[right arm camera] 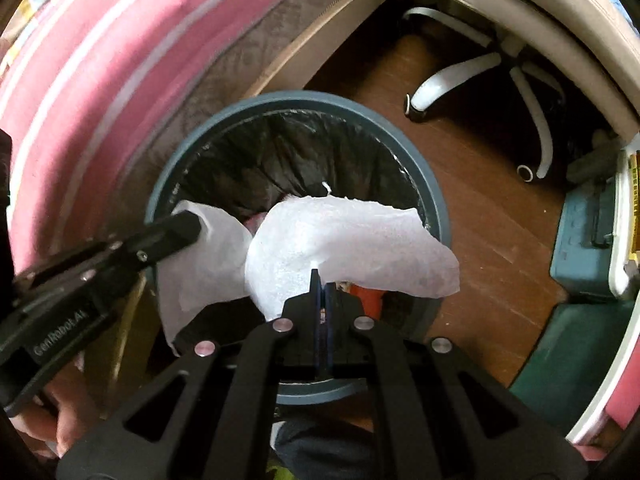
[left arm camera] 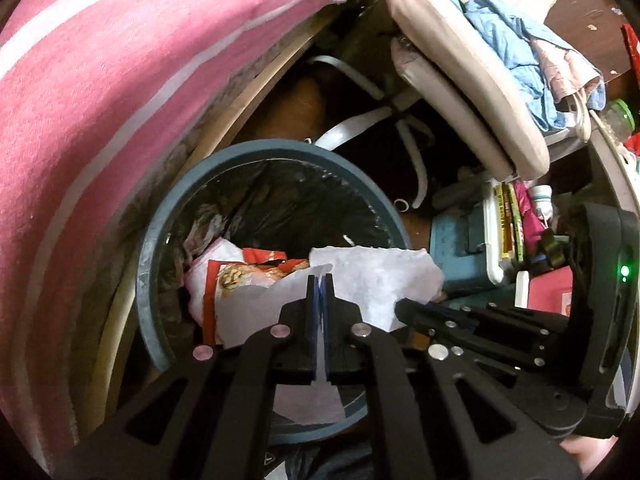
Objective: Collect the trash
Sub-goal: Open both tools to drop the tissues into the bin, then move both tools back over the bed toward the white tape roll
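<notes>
A white paper sheet (left arm camera: 372, 276) hangs over the round blue-grey trash bin (left arm camera: 160, 232), which has a black liner. My left gripper (left arm camera: 319, 280) is shut on one edge of the paper. My right gripper (right arm camera: 320, 276) is shut on the other part of the paper (right arm camera: 340, 232). The right gripper also shows in the left wrist view (left arm camera: 412, 306), and the left gripper shows in the right wrist view (right arm camera: 188, 228), both pinching the paper above the bin (right arm camera: 436, 208). A red and white wrapper (left arm camera: 236, 276) lies inside the bin.
A pink striped bed cover (left arm camera: 100, 100) curves along the left. An office chair with white legs (right arm camera: 480, 76) stands beyond the bin on the wooden floor (right arm camera: 472, 216). A teal box (right arm camera: 588, 236) and cluttered items (left arm camera: 516, 220) sit at the right.
</notes>
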Demonstrator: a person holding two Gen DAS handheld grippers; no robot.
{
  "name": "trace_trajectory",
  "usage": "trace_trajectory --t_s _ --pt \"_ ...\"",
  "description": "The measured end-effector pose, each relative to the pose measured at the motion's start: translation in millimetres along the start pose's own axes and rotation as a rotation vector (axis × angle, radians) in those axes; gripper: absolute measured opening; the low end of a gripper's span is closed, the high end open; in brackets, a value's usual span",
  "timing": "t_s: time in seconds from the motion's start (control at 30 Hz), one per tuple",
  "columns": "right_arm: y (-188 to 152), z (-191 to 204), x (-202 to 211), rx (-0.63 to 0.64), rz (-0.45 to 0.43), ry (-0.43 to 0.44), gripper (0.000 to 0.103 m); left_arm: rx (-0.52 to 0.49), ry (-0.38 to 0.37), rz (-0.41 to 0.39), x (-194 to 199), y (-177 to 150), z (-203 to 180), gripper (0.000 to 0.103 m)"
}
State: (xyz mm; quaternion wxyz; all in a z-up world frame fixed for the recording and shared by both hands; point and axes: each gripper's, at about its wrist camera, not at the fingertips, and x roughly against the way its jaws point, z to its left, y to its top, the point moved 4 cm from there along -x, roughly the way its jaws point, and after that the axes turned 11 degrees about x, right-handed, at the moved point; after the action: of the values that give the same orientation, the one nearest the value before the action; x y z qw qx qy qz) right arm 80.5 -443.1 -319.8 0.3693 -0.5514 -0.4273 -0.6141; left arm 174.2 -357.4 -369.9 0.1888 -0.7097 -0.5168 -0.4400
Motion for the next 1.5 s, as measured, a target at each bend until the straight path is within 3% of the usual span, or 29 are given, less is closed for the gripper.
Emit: trace_trajectory --t_s 0.07,0.13,0.17,0.2,0.47,0.6,0.77,0.83,0.97,1.17,1.33,1.5 --pt "-1 -1 -2 0.002 0.009 -0.003 0.004 0.002 0.023 0.009 -2 0 2 0.007" --pt "-2 -3 -3 -0.004 0.014 -0.009 0.017 0.006 0.061 0.02 -4 0 4 0.026" --pt "-2 -5 -2 -0.014 0.013 -0.017 0.034 0.01 0.079 0.016 -3 1 6 0.047" --pt "-2 -7 0 -0.026 0.006 -0.026 0.046 0.016 0.095 0.0 0 2 8 0.055" --pt "2 -7 11 -0.06 -0.034 -0.036 0.058 0.0 0.086 -0.044 16 7 0 0.066" --pt "9 -5 25 -0.084 -0.073 -0.045 0.061 0.015 0.077 -0.084 36 12 -3 0.079" --pt "22 17 68 -0.055 -0.22 -0.089 0.062 0.036 0.054 -0.213 90 23 -7 0.082" --pt "30 30 97 -0.066 -0.315 -0.047 0.064 0.064 0.038 -0.28 122 26 -1 0.082" --pt "39 55 131 -0.036 -0.419 0.003 0.065 0.122 0.021 -0.403 184 31 16 0.084" --pt "57 128 181 0.103 -0.576 0.15 0.065 0.212 0.05 -0.552 273 19 60 0.085" --pt "61 196 203 0.263 -0.628 0.259 0.064 0.317 0.07 -0.644 334 0 105 0.085" --pt "58 279 214 0.449 -0.65 0.333 0.064 0.37 0.161 -0.713 380 -25 148 0.085"
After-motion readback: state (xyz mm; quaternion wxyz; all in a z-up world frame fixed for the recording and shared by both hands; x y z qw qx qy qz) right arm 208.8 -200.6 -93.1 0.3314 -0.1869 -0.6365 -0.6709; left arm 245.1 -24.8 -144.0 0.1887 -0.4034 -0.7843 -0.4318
